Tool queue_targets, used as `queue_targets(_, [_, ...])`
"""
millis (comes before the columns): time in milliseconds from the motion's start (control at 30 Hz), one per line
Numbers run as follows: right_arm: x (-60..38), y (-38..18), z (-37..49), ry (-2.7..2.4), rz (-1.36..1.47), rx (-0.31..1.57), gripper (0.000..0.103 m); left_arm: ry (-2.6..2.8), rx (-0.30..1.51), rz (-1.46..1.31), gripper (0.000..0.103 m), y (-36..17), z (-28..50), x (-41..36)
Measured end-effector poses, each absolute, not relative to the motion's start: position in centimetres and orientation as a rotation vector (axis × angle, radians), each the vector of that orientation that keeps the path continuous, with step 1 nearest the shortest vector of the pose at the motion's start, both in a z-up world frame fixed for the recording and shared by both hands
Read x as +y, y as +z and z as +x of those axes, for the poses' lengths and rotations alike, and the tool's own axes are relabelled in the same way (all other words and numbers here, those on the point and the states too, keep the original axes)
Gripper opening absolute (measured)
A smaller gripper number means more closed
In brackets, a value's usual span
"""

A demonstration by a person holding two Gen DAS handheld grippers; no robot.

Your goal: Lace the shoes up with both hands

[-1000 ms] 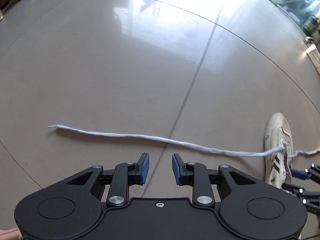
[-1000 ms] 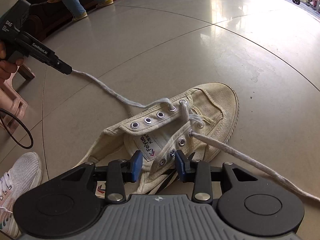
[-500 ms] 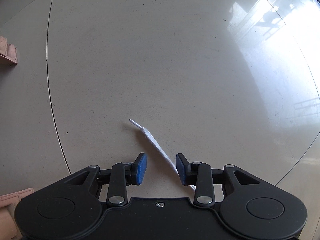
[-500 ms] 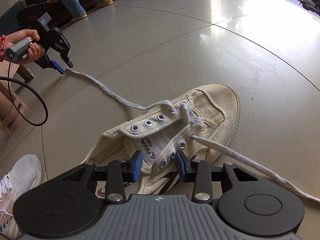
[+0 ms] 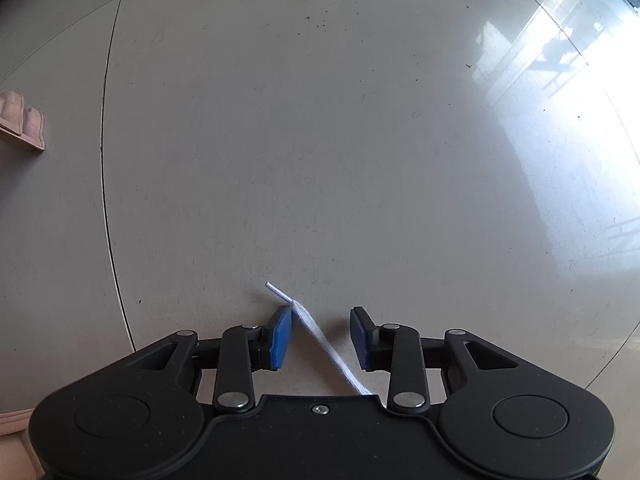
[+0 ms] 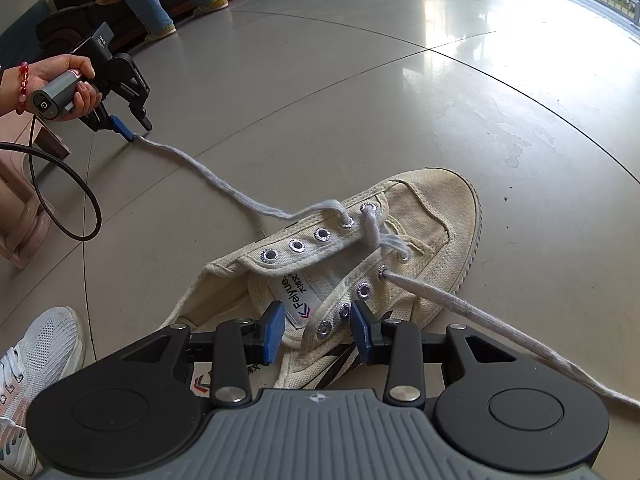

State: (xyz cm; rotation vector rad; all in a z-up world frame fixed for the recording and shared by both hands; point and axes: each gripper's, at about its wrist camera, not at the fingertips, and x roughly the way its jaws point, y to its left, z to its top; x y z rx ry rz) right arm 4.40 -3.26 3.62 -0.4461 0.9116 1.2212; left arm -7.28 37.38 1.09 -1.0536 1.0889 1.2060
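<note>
The left gripper, jaws apart, straddled the shoelace far from the canvas sneaker; closing off-centre risked missing it. The right gripper hovered open, empty.

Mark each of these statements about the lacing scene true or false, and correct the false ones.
1. The left gripper is open, with the lace end lying between its pads. True.
2. The right gripper is shut on the shoe's tongue. False: it is open, hovering over the canvas sneaker.
3. Every eyelet of the sneaker is laced. False: only the pairs nearest the toe carry the shoelace; the rest are bare.
4. The other lace end runs off to the right from a right-side eyelet. True.
5. The sneaker stands on a table. False: it lies on the tiled floor.
</note>
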Motion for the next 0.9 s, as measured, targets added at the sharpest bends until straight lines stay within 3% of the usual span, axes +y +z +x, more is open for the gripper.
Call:
queue_targets(100, [-3.5, 3.8, 4.3, 1.22, -0.453, 0.907, 0.039, 1.18, 1.064, -1.046, 0.02, 1.6, -7.2, 36.7])
queue_targets(133, [-3.5, 3.8, 4.3, 1.219, -0.454, 0.907, 0.039, 1.17, 1.053, -1.045, 0.012, 1.8, -7.3, 36.5])
queue_targets(333, [-3.9, 4.0, 4.2, 1.214, -0.457, 0.904, 0.039, 1.108, 0.983, -1.04, 0.0, 3.0, -7.9, 35.2])
queue_targets(500, [-4.0, 4.0, 4.2, 1.211, -0.461, 0.896, 0.039, 0.983, 0.902, -0.98, 0.0, 5.0, -7.5, 33.7])
queue_targets(733, [-3.9, 3.8, 4.0, 1.209, -0.457, 0.887, 0.039, 0.241, 0.745, -0.517, 0.0, 13.9, 1.3, 21.9])
queue_targets(900, [-3.4, 3.6, 3.9, 1.206, -0.445, 0.888, 0.039, -0.186, 0.812, -0.311, 0.0, 12.8, 7.2, 13.2])
